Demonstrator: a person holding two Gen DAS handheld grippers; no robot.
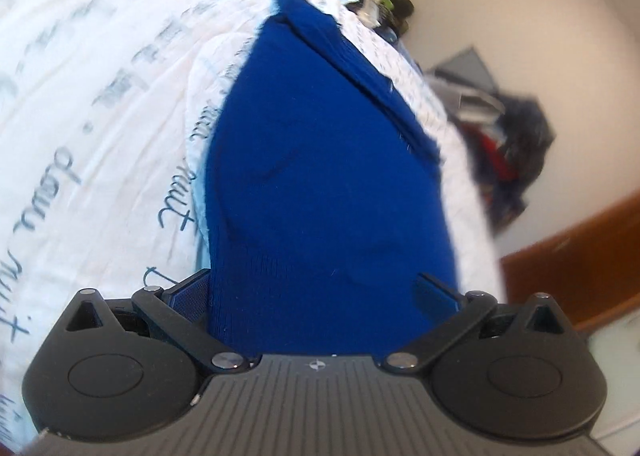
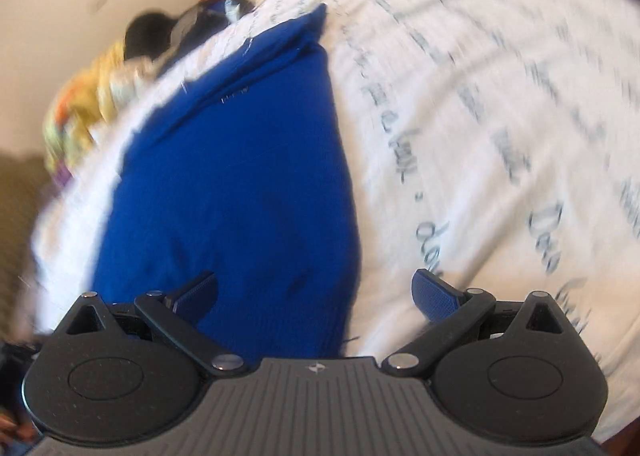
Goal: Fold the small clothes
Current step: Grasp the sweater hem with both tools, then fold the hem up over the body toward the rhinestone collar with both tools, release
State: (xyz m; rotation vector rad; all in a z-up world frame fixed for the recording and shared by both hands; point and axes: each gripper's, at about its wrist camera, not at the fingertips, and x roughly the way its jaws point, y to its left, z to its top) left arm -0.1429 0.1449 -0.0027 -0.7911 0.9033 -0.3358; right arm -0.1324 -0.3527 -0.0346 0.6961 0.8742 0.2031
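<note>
A blue knit garment (image 1: 320,175) lies stretched out on a white bedsheet printed with script lettering (image 1: 100,115), its near ribbed hem right under both grippers and its far end tapering toward a clutter of colourful things at the edge of the bed (image 2: 100,87). A strip along one long side is already turned over onto the body. The left gripper (image 1: 316,296) has its jaws spread wide, with the hem filling the gap between the pads but nothing pinched. The right gripper (image 2: 316,292) is likewise released, jaws apart; one blue pad (image 2: 198,290) sits over the cloth and the other (image 2: 434,296) over bare sheet, so it straddles the garment's side edge. Both views are smeared, which suggests the hands are moving fast. If the jaws close from here, I'd worry that the right one bites sheet along with the knit, dragging the bedding into the fold. The left could catch only the top layer, and the turned-over strip would slide open when lifted. Uneven grips would skew the fold.
</note>
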